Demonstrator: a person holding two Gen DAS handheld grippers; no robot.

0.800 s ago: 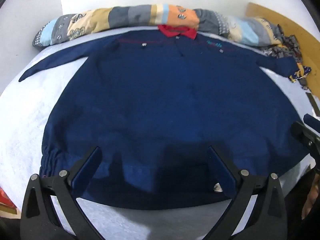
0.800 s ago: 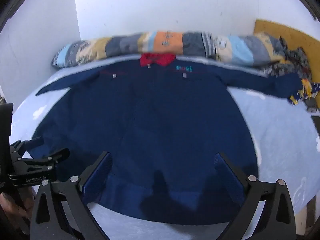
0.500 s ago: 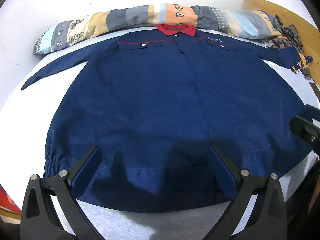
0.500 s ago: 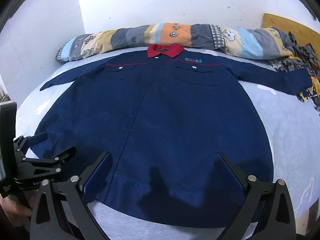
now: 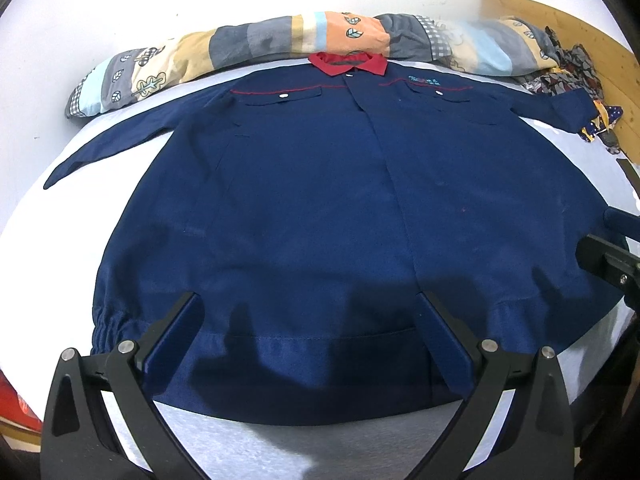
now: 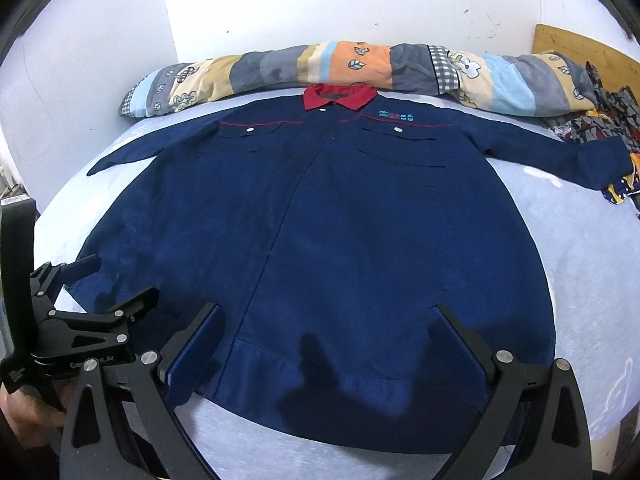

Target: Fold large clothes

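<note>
Left tongs (image 5: 312, 328) and right tongs (image 6: 326, 338): black triangular-cutout arms, silver screws, navy-blue padded fingers (image 5: 176, 332).

Count: one navy jacket (image 5: 320, 200) with two chest pockets, one rolled quilt (image 5: 280, 44), one pile of patterned cloth (image 5: 568, 68) far right, two grippers (image 5: 308, 312).

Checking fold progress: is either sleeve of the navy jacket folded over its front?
No, both sleeves of the navy jacket lie spread outward.

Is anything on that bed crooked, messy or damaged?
The navy jacket lies flat and buttoned, with no damage showing. One oddity: its sleeve cuff reaches the heap of patterned clothes at the bed's edge and seems to lie on some patterned cloth there.
</note>
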